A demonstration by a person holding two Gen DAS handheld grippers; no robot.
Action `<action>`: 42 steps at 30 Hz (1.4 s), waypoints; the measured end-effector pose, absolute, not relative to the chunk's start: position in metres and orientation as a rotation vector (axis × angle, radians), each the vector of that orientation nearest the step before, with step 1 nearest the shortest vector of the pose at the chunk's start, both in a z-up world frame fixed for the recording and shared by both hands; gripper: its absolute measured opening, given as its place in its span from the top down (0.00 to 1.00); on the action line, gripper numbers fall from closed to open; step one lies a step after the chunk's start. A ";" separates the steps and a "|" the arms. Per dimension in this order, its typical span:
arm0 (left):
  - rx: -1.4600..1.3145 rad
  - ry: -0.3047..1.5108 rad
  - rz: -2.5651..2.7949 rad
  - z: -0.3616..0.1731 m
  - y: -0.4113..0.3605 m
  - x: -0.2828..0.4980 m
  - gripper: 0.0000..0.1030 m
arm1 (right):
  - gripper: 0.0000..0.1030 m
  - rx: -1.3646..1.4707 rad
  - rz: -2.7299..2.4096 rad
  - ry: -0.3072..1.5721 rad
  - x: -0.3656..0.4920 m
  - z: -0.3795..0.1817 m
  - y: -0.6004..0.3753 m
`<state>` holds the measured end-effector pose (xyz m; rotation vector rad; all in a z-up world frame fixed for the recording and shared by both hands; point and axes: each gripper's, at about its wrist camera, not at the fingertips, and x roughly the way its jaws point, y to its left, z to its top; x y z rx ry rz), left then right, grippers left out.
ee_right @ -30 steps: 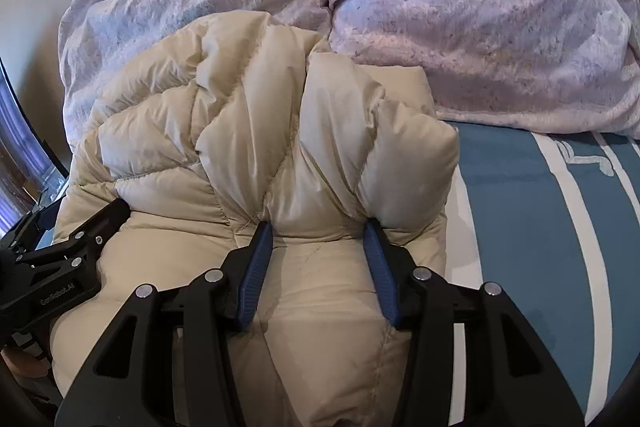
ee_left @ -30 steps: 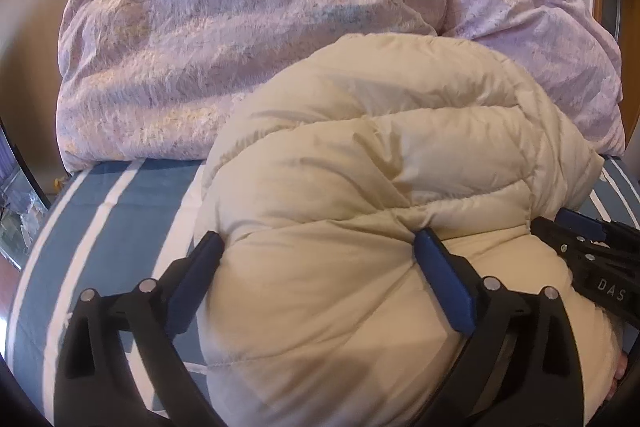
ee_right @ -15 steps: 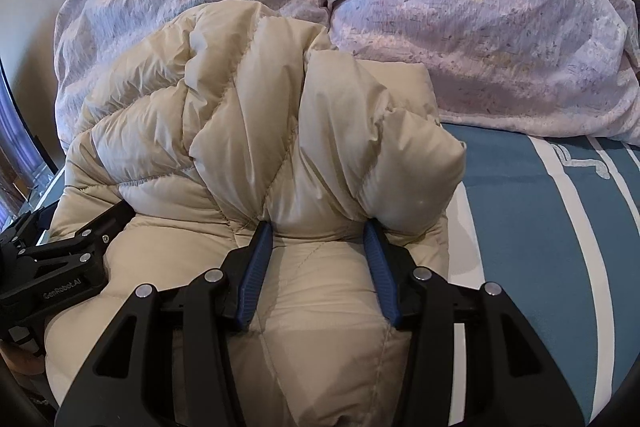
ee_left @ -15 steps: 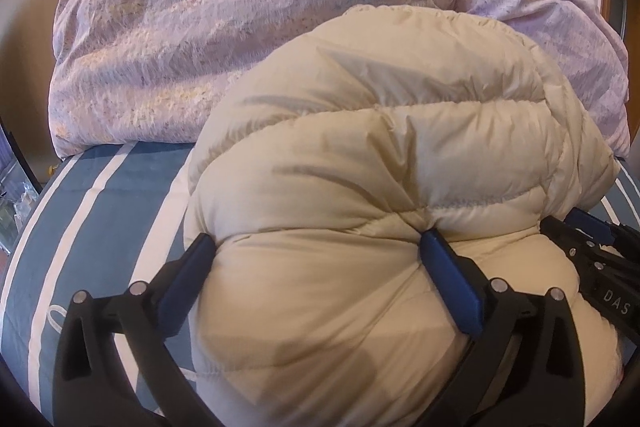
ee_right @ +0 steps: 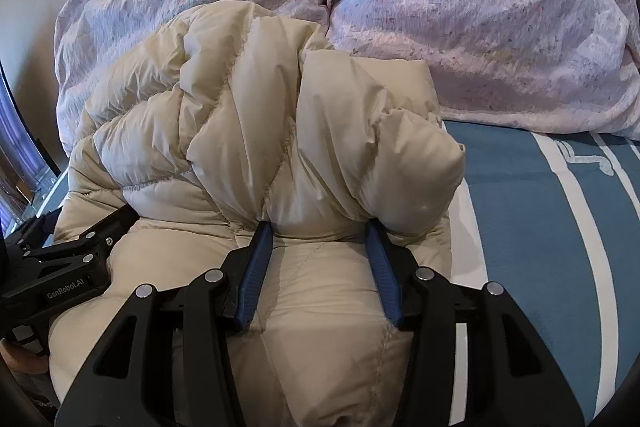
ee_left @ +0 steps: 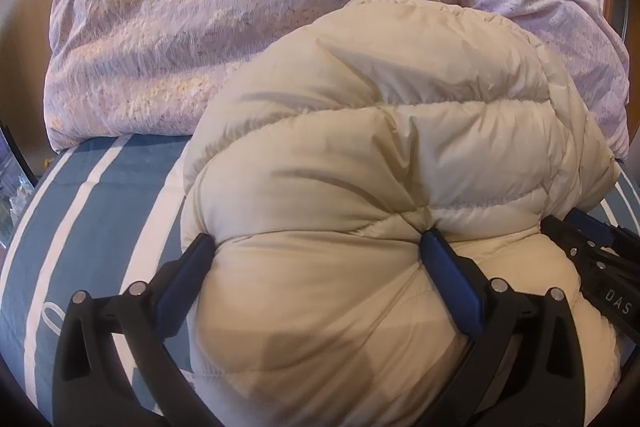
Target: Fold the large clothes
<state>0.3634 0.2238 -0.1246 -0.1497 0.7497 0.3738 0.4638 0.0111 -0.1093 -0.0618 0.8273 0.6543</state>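
- The cream puffer jacket [ee_right: 280,155] lies on the bed [ee_right: 560,227], bunched into a thick roll with its far edge against the lilac duvet [ee_right: 480,27].
- The left hand-held gripper [ee_left: 316,255] is spread wide yet pinching a fat fold of the jacket, both pads sunk into the padding.
- The right hand-held gripper [ee_right: 320,239] pinches a narrower gathered fold, which bulges up above its pads.
- Judged from this, the fold is midway: the near part of the jacket is lifted and doubled toward the duvet, but not laid flat or squared.
- Left to do: lay the bundle down, press out the air, tidy the edges.
- The duvet heaped just behind the jacket leaves little room to fold forward; the striped bed to either side of the jacket looks free.
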 end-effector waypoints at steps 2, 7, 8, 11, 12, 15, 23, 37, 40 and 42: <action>-0.160 0.748 0.369 -0.125 0.227 0.363 0.02 | 0.51 -0.052 0.657 0.827 0.464 -0.110 0.010; -0.169 0.729 0.375 -0.121 0.224 0.349 0.02 | 0.43 -0.034 0.664 0.813 0.455 -0.102 -0.005; -0.184 0.725 0.373 -0.118 0.224 0.341 0.02 | 0.33 -0.030 0.656 0.807 0.448 -0.097 -0.013; -0.246 0.725 0.356 -0.112 0.225 0.319 0.02 | 0.17 -0.013 0.634 0.789 0.431 -0.084 -0.036; -0.264 0.723 0.353 -0.109 0.225 0.307 0.02 | 0.16 -0.006 0.637 0.787 0.427 -0.082 -0.043; -0.266 0.697 0.346 -0.099 0.215 0.277 0.02 | 0.01 0.009 0.621 0.803 0.413 -0.077 -0.063; -0.194 0.692 0.341 -0.088 0.172 0.203 0.02 | 0.01 -0.033 0.595 0.821 0.359 -0.075 -0.090; -0.276 0.738 0.333 -0.103 0.144 0.116 0.02 | 0.01 0.014 0.628 0.832 0.279 -0.070 -0.125; -0.269 0.748 0.328 -0.100 0.135 0.103 0.02 | 0.01 -0.001 0.639 0.837 0.264 -0.069 -0.130; -0.277 0.757 0.327 -0.098 0.132 0.097 0.02 | 0.01 -0.012 0.638 0.838 0.255 -0.066 -0.134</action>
